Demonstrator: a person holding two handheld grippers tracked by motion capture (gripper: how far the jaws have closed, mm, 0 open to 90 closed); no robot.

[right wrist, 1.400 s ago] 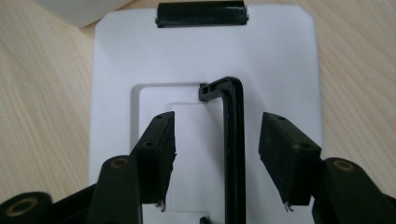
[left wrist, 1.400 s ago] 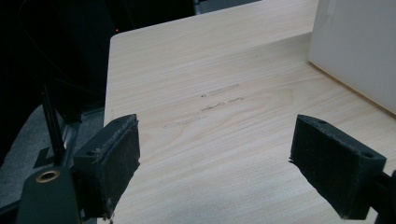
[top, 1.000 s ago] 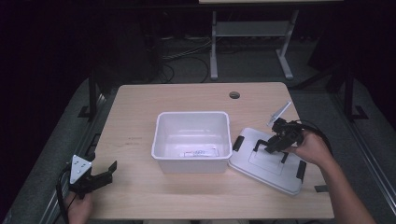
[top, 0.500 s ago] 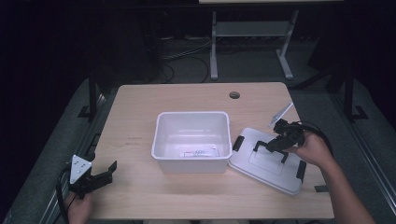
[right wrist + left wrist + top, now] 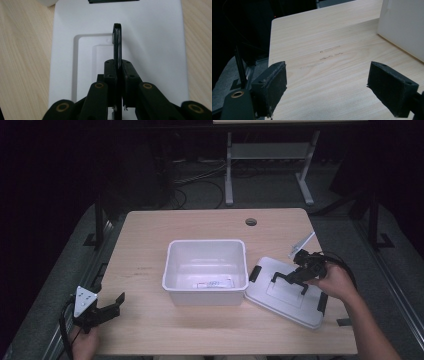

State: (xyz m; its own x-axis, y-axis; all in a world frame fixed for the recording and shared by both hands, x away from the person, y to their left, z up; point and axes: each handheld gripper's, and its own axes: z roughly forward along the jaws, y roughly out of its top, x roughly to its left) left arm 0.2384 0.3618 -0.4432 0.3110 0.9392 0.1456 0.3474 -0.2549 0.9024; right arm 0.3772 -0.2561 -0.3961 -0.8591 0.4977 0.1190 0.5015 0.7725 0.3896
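**Right of the bin, the lid's handle is pinched and ready to lift**

On the table (image 5: 150,235), the white lid (image 5: 280,307) lies flat just right of the open bin (image 5: 206,270), its near corner touching or nearly touching the bin's wall. Its long axis runs slantwise, from the bin toward the table's right front corner. The black handle (image 5: 117,42) stands upright from the recess in the lid's middle. The right gripper (image 5: 295,276) has just been closing, and its jaws now clamp that handle edge-on, pads pressed on both flat sides. The bin therefore lies to the left of this gripper, so the likely move is to lift and carry leftward, then square the slanted lid to the rim. The right hand (image 5: 336,282) reaches in from the lower right, forearm angled toward the bin, gripper pointing down and leftward. The left gripper (image 5: 107,306) hovers at the table's front left corner, well apart from the bin, jaws wide with nothing but bare wood between them.
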